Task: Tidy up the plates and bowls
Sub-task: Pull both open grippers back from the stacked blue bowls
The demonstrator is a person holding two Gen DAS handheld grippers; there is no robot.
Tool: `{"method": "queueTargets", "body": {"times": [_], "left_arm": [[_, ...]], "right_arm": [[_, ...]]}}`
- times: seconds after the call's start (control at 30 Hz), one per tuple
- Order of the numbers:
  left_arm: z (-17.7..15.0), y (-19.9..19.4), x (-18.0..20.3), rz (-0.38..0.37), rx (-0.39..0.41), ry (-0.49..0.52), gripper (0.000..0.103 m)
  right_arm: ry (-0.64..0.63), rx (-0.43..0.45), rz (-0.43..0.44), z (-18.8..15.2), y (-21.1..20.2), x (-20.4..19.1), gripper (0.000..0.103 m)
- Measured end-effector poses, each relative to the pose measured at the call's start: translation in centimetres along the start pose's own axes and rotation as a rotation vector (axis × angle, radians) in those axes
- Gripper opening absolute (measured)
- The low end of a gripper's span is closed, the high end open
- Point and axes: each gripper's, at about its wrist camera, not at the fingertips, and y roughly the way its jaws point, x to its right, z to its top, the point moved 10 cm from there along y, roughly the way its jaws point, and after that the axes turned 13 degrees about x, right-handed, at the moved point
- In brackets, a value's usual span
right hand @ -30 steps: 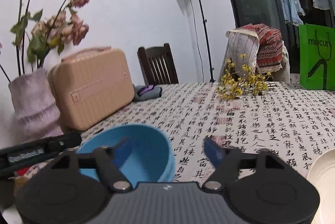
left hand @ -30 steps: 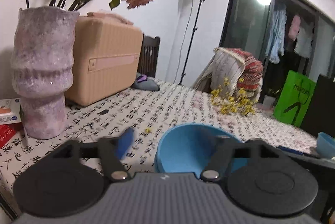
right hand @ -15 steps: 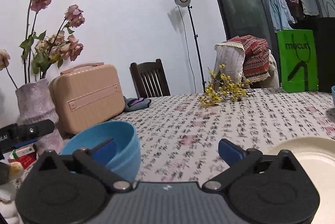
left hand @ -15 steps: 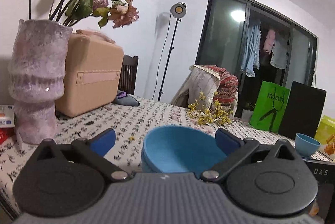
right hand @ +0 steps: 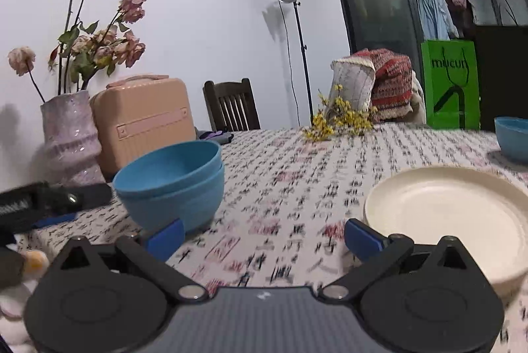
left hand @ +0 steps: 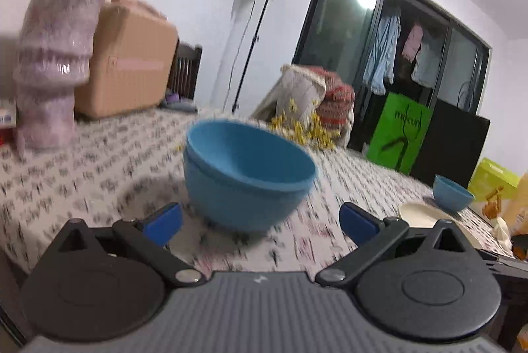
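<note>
Two blue bowls nested in a stack [left hand: 247, 174] stand on the patterned tablecloth [left hand: 82, 174], just beyond my left gripper [left hand: 260, 222], which is open and holds nothing. The right wrist view has the same stack [right hand: 171, 184] at left and a cream plate [right hand: 445, 217] at right. My right gripper [right hand: 262, 237] is open over bare cloth between them, its right pad close to the plate's rim. A third blue bowl [left hand: 452, 192] stands farther right behind the plate [left hand: 425, 216]; it also shows at the right wrist view's edge as a blue bowl [right hand: 513, 138].
A purple vase of dried roses [right hand: 71, 138] and a tan case [right hand: 145, 118] stand at the table's left back. Yellow blossoms [right hand: 336, 118] lie mid-table. Chairs [right hand: 231, 105], a lamp stand [right hand: 297, 49] and a green bag [right hand: 450, 82] are behind. The left gripper's black body [right hand: 49, 204] lies left.
Both grippers let go of the blue bowls, opened wide and drew back. The stack now stands free on the cloth. The right gripper swung right, bringing the cream plate into view.
</note>
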Motion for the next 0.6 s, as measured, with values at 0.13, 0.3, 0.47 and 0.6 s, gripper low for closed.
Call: {"method": "queueTargets", "body": {"times": [0.13, 0.3, 0.47, 0.6], "left_arm": [[-0.7, -0.6, 0.5, 0.012, -0.024, -0.004, 0.103], [0.1, -1.5, 2.1, 0.003, 0.006, 0.051, 0.103], [0.9, -1.1, 2.6, 0.003, 0.021, 0.037, 0.103], [0.9, -0.6, 2.7, 0.010, 0.011, 0.021, 0.103]], "right_arm": [[0.031, -0.006, -0.047, 0.4, -0.9, 1.1, 0.103], [0.088, -0.034, -0.006, 0.1, -1.6, 1.1, 0.103], [0.088, -0.024, -0.030, 0.8, -1.5, 1.7, 0.103], [0.088, 0.016, -0.035, 1.8, -1.8, 2.1, 0.103]]}}
